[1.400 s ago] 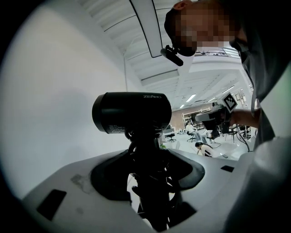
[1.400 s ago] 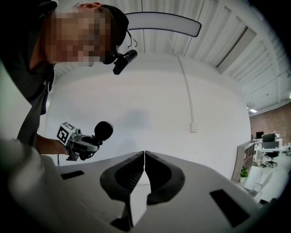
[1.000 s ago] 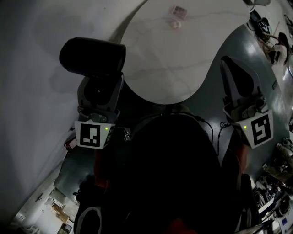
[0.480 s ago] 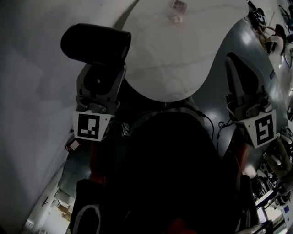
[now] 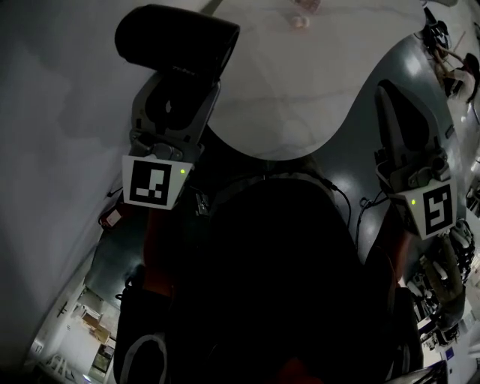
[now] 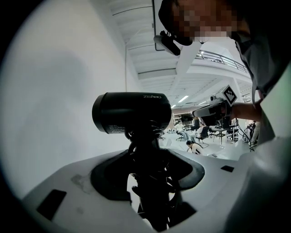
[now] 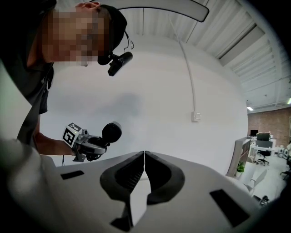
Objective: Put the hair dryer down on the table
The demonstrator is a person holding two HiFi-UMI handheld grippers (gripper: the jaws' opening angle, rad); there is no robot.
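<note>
Head view puts the hair dryer [image 5: 176, 36] high at the left, its black barrel lying crosswise above the left hand-held gripper [image 5: 180, 86], with its right end just overlapping the near-left edge of the pale round surface [image 5: 315, 82]. Over the last 1 second the barrel has climbed in this view, from beside the edge to over it, while the near rim of the surface has barely shifted. I judge that the dryer is being carried forward towards its resting place.

Left gripper view shows the 2 jaws clamped on the dryer's handle, the barrel [image 6: 132, 113] standing above them against the white wall [image 6: 54, 91]. Nothing is seen under the dryer there, so it appears to be in the air and not yet set down.

Further right, the right hand-held gripper [image 5: 390, 101] hangs over the dark floor [image 5: 360, 165] beside the surface. Right gripper view shows its jaws [image 7: 144, 157] pressed together with nothing between them. 2 small things [image 5: 304, 21] lie at the far side of the surface, too small to identify and well apart from the dryer.
</note>
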